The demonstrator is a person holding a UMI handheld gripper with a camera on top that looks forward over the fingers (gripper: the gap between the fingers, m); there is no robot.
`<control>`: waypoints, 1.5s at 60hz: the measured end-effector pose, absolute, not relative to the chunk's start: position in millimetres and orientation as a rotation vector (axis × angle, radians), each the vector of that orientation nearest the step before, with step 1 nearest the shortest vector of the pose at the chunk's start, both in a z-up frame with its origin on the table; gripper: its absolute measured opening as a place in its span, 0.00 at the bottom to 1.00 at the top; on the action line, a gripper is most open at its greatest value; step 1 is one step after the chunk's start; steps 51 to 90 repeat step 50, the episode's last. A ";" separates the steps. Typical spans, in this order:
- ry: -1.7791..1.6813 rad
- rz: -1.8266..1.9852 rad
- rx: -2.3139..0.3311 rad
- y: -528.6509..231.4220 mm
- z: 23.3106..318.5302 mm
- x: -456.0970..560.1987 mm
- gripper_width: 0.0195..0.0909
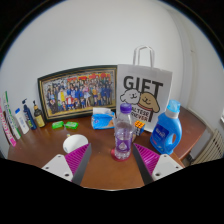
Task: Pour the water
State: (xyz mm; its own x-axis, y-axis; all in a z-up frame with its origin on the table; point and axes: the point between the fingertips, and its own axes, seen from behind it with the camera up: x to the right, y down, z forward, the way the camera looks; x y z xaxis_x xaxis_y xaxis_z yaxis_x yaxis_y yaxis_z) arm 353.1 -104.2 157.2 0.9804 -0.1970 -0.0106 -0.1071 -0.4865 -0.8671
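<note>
While the water bottle (123,132) is standing upright on the wooden table (100,170), the gripper (113,160) is sitting open, its pink-padded fingers (78,158) spread wide with the bottle just ahead and between them, untouched. Right of the bottle, a blue detergent jug (168,128) is standing near it. Behind, a white gift bag (143,92) is leaning beside a framed group photo (78,93). A white cup (73,144) is resting by the left finger, and small bottles (22,118) are lining the far left.
</note>
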 end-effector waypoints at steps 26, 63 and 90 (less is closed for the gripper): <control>0.175 -0.124 -2.150 -259.2 238.4 218.8 0.93; 0.130 -0.171 -2.141 -290.6 249.1 205.8 0.93; 0.130 -0.171 -2.141 -290.6 249.1 205.8 0.93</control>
